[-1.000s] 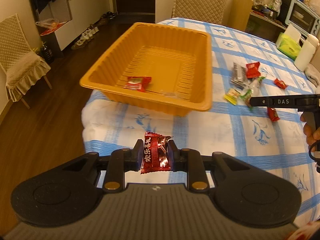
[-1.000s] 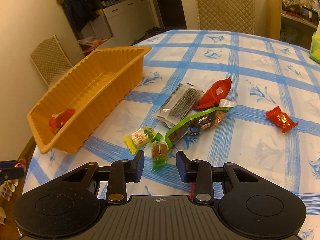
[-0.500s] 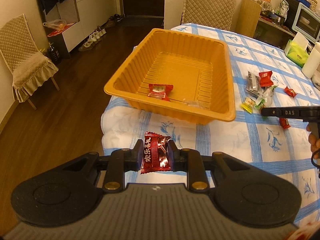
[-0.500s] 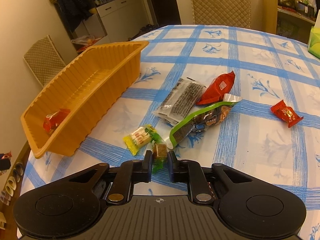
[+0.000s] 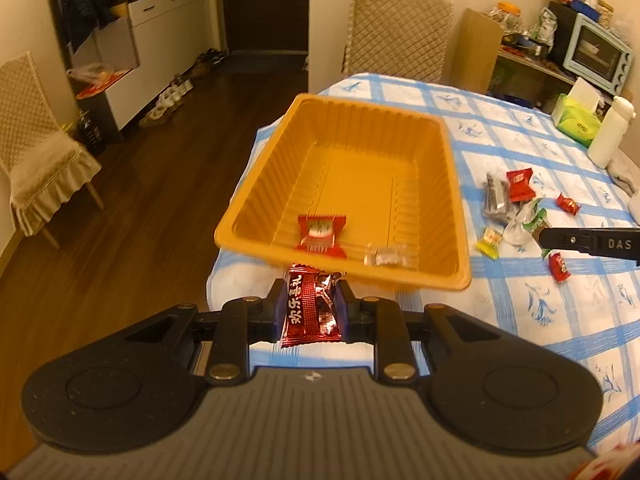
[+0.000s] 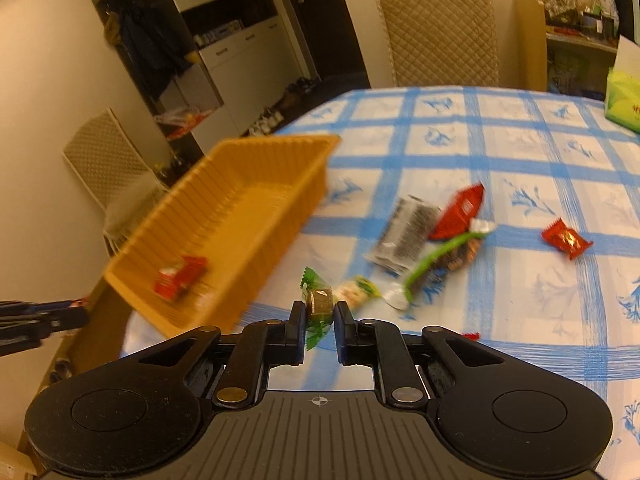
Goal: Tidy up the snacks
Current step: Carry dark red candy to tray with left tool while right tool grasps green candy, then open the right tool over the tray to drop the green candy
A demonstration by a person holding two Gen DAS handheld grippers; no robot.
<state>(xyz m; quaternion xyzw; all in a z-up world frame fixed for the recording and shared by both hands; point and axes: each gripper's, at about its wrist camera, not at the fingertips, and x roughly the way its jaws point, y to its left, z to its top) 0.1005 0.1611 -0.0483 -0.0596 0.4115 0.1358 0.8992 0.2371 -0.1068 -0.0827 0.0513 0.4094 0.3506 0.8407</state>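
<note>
Now the right gripper (image 6: 319, 312) has clamped and lifted the green-wrapped candy (image 6: 319, 304).

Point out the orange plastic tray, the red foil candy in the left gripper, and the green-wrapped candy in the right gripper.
orange plastic tray (image 5: 454, 208): left wrist view, right wall.
red foil candy (image 5: 311, 307): left wrist view, wrapper middle.
green-wrapped candy (image 6: 319, 305): right wrist view, brown centre.

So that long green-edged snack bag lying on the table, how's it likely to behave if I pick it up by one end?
The green-edged bag looks like thin clear film over loose pieces, so it would probably sag and bend rather than stay straight. Its crimped silvery end seems flat and slick, so the fingers might slip. It appears light, and overlaps the red packet, which may shift.
</note>
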